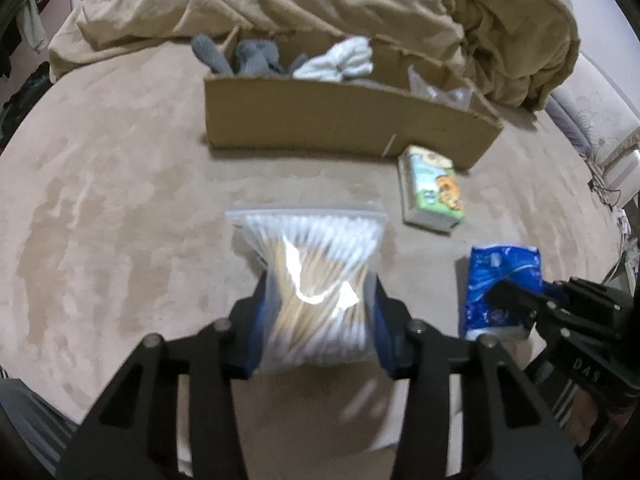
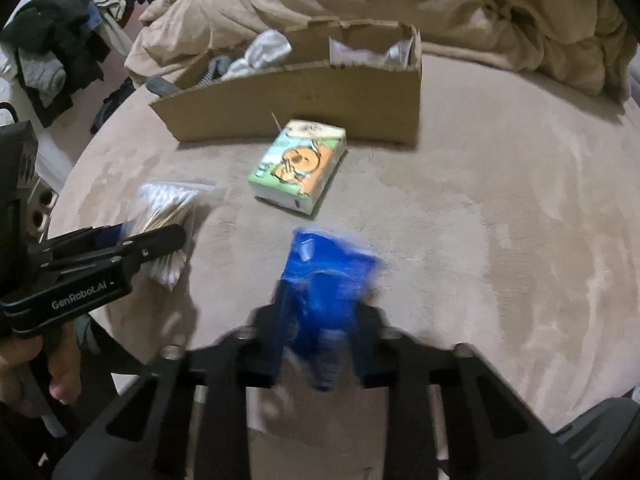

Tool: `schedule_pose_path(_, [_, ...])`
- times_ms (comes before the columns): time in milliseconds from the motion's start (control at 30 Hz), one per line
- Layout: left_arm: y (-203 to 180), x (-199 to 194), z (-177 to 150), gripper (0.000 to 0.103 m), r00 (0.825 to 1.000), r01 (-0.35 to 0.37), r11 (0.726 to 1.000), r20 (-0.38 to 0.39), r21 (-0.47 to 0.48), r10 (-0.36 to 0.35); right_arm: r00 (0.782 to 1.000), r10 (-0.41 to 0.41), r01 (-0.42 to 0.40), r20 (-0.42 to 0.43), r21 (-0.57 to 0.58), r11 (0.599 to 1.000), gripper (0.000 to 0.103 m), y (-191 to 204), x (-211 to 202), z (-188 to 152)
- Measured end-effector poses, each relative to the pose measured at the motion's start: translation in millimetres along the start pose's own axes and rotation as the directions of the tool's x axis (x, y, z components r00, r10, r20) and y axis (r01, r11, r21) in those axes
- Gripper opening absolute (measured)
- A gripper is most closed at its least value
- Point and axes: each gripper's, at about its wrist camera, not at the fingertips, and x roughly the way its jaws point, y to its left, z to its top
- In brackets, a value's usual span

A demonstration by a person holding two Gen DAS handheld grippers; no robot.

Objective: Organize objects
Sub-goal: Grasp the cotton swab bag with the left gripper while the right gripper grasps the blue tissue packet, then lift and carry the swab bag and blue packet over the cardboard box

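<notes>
My left gripper (image 1: 316, 300) is shut on a clear zip bag of cotton swabs (image 1: 308, 256) and holds it over the beige bed cover; the bag also shows in the right wrist view (image 2: 168, 208). My right gripper (image 2: 320, 320) is shut on a blue tissue pack (image 2: 324, 276), also seen in the left wrist view (image 1: 500, 284). A green and orange cartoon tissue pack (image 2: 298, 166) lies in front of a long cardboard box (image 1: 340, 120) that holds grey and white socks (image 1: 340, 60) and a clear plastic bag (image 1: 440, 88).
A crumpled tan duvet (image 1: 360, 4) is piled behind the box. Dark clothes (image 2: 68, 40) are heaped at the far left off the bed. Cables and a white device (image 1: 620, 168) lie at the right edge.
</notes>
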Motion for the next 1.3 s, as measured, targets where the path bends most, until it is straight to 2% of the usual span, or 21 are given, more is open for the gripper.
schedule_pose_path(167, [-1.6, -30.0, 1.6, 0.044, 0.999, 0.022, 1.0, 0.036, -0.015, -0.021, 0.999, 0.002, -0.001, 0.047, -0.01, 1.0, 0.013, 3.0, -27.4, 1.3])
schedule_pose_path(467, [-1.0, -116.6, 4.0, 0.044, 0.99, 0.037, 0.999, 0.137, -0.008, -0.035, 0.989, 0.002, 0.004, 0.146, -0.042, 0.999, 0.013, 19.2, -95.1, 11.2])
schedule_pose_path(667, [-3.8, -143.7, 21.4, 0.044, 0.979, 0.035, 0.999, 0.199, 0.009, -0.037, 0.977, 0.011, 0.0, 0.213, -0.054, 0.999, 0.013, 24.7, -127.1, 24.9])
schedule_pose_path(867, [-2.4, -145.9, 42.0, 0.044, 0.973, 0.042, 0.999, 0.227, 0.007, -0.043, 0.969, 0.01, 0.006, 0.249, -0.064, 0.998, 0.013, 21.6, -135.1, 46.9])
schedule_pose_path(1067, [1.6, -148.1, 70.8, 0.044, 0.959, 0.039, 0.999, 0.279, 0.016, -0.042, 0.955, -0.003, 0.022, 0.296, -0.062, 0.998, 0.013, 16.7, -136.2, 69.4])
schedule_pose_path(1300, [8.4, -123.6, 97.5, 0.044, 0.954, 0.027, 1.0, 0.298, 0.016, -0.03, 0.951, -0.009, 0.029, 0.309, -0.059, 0.998, 0.013, 8.5, -106.5, 107.4])
